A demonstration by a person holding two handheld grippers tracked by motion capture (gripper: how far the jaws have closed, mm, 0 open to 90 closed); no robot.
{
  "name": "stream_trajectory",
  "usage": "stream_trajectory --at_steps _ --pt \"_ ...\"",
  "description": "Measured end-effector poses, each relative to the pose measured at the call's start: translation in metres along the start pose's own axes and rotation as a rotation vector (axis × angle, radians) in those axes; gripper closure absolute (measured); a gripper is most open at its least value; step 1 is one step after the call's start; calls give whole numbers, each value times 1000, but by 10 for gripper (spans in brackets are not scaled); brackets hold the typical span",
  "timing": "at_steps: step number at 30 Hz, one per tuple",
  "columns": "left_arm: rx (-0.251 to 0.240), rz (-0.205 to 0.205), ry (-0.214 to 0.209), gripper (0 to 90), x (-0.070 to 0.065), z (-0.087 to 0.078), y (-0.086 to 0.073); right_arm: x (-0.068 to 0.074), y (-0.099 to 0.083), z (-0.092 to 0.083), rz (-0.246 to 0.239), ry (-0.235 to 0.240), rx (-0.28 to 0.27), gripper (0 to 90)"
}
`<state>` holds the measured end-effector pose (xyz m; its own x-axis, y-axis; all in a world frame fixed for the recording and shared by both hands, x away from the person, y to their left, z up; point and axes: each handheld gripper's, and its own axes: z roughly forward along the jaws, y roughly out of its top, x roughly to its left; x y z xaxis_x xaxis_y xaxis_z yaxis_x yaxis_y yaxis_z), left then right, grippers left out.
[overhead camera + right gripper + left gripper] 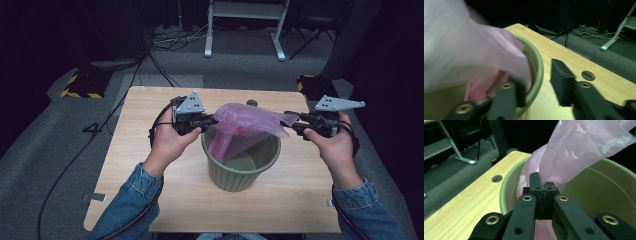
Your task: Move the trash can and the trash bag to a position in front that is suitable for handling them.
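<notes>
High view: we see the pink bag [247,122] stretched nine-to-three over the bin [243,162] (olive); left gripper [209,120] jaws clamp it, right gripper [296,121] jaws stand parted.

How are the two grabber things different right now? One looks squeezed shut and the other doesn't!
The left gripper has its fingers pressed together, pinching the pink bag; the right gripper has its fingers apart, so it is open with no pinch on the plastic. One finger of the right gripper reaches inside the green bin and the other stays outside its rim, while the left gripper sits over the bin's rim. Both are black, hand-held, and at the bag's edges.
</notes>
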<state>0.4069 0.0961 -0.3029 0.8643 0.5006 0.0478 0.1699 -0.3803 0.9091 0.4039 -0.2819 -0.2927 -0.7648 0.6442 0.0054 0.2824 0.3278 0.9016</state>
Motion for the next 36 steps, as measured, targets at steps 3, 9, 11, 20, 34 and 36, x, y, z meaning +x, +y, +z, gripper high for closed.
stream_trajectory --at_steps 3,9,11,20,34,36 --pt "9 1 14 900 1 3 0 4 1 -8 -19 -17 1 735" --pt "12 13 -5 899 -3 9 3 2 2 -27 -9 -59 -31 747" --pt "16 28 -11 899 -7 9 5 -2 3 -29 4 -78 -42 713" --pt "13 52 32 880 -7 5 10 4 -4 -36 -14 -161 -62 624" --pt "11 46 38 861 -7 16 12 36 -10 -32 -96 -28 -11 483" --pt "15 52 30 859 -8 17 12 36 -8 -27 -93 -30 -45 471"
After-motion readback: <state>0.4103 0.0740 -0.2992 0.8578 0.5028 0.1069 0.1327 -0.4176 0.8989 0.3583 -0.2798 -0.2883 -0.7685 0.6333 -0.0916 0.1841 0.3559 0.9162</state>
